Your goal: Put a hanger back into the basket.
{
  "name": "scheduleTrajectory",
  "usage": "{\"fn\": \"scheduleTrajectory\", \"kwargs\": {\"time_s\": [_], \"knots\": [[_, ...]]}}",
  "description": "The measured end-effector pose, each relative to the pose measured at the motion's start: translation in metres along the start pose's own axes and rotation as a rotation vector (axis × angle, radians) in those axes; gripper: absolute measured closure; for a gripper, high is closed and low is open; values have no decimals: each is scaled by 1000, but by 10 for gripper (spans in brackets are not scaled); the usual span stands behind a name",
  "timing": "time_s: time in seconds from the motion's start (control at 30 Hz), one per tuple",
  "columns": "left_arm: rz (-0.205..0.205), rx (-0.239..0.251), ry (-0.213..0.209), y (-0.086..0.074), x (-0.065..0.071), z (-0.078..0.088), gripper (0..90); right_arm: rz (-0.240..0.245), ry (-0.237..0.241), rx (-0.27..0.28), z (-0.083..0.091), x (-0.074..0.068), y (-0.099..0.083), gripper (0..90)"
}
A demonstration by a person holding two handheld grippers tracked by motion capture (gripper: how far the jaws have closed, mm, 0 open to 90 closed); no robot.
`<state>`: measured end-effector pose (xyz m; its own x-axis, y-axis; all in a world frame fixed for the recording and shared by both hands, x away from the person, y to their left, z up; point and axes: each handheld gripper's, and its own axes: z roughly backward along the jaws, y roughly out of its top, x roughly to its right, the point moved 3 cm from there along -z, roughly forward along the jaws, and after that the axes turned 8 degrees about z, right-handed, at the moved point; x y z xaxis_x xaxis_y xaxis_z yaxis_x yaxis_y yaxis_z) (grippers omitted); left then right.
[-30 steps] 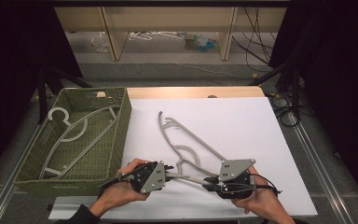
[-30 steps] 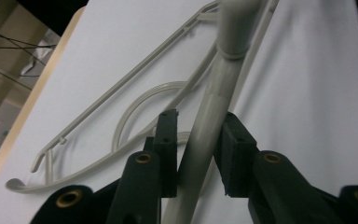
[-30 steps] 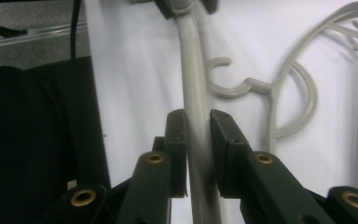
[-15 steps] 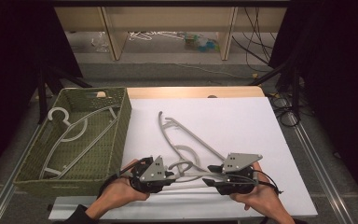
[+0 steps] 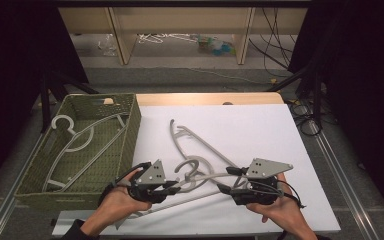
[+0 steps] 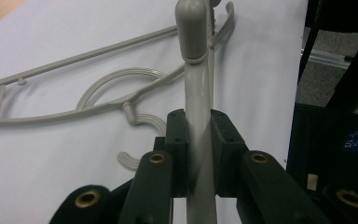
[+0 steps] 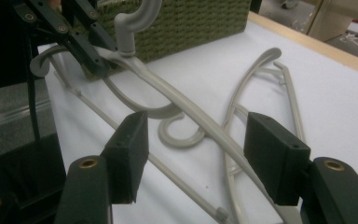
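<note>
Left gripper (image 5: 172, 186) clamps tight on one arm of the near hanger (image 5: 205, 177), which lies crosswise along the white mat's (image 5: 260, 125) near edge, hook (image 5: 190, 167) curling away from the person. Right gripper (image 5: 228, 189) has just been opening, jaws spread either side of the other arm, not pressing. A second hanger (image 5: 200, 140) crosses it; the green basket (image 5: 130, 125) crowds the left, bare mat lies right.

hanger arm (image 6: 199, 140) partly hidden between tool pads, lower end cut off by frame edge
</note>
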<state>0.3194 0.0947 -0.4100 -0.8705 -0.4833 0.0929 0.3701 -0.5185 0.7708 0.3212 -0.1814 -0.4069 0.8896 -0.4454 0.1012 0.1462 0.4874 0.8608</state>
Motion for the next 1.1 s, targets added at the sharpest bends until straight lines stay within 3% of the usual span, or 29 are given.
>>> {"fn": "scheduleTrajectory", "kwargs": {"time_s": [0.07, 0.43, 0.5, 0.63, 0.8, 0.93, 1.1], "knots": [[0, -4, 19, 1, -4, 7, 791, -7, -4, 15, 2, -1, 1, 407], [116, 83, 76, 8, -22, 46, 791, 14, 15, 17, -1, -7, -1, 377], [110, 95, 107, 14, -26, 59, 791, 12, 17, 14, 0, -7, -2, 369], [143, 154, 110, 26, -27, 80, 790, 15, 29, 18, -5, -10, -4, 346], [133, 183, 129, 36, -33, 106, 790, 18, 44, 9, -6, -12, -4, 325], [143, 189, 155, 38, -46, 124, 791, 10, 51, -2, -7, -12, -6, 310], [176, 199, 231, 34, -69, 144, 791, 0, 48, -12, -9, -11, -8, 300]]}}
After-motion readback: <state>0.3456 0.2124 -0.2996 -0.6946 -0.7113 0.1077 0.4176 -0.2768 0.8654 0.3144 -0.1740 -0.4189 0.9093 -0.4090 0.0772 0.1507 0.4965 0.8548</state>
